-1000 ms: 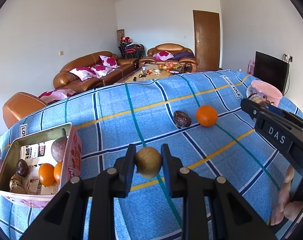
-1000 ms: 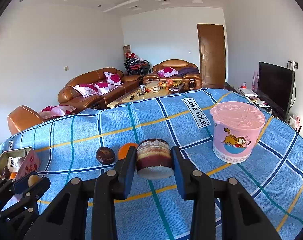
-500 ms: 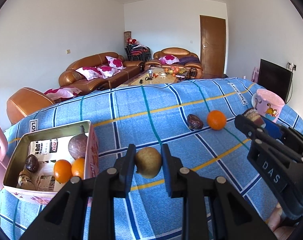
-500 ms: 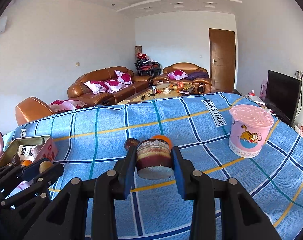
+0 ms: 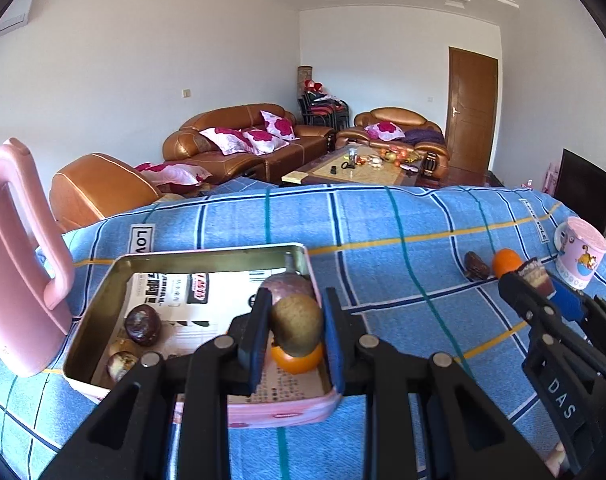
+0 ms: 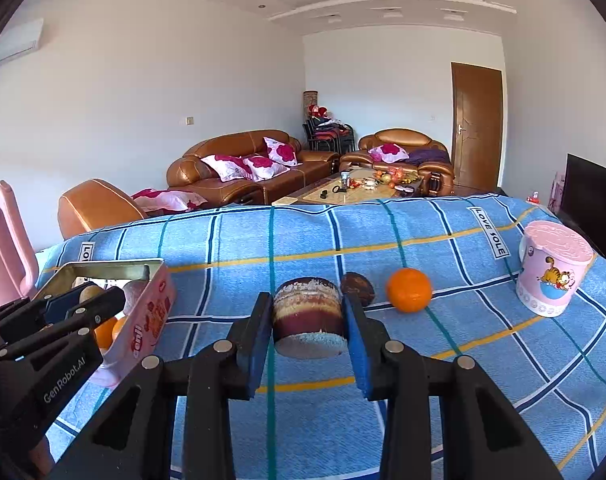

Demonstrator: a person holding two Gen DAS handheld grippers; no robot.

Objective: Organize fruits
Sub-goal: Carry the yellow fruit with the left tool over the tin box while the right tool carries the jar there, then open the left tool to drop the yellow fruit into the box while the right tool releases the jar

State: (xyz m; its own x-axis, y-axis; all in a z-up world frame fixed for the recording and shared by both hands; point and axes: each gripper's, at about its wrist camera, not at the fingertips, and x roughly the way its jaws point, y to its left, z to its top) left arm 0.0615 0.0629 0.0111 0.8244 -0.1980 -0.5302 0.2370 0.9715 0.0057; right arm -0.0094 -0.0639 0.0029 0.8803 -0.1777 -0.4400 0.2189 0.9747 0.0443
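Step in hand: left gripper (image 5: 296, 330), jaws pinching the brownish-green round fruit (image 5: 297, 323), hangs over the open pink metal tin (image 5: 207, 258) (fruit inside). Next: lower, release. Right gripper (image 6: 307, 330) pinches a layered cake slice (image 6: 307, 314).

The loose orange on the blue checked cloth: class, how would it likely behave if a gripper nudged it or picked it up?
The orange is round and rests free on the blue checked cloth, so a nudge would probably roll it, perhaps against the dark fruit beside it. Its skin looks smooth and firm, so pads would likely need to close near its widest part.
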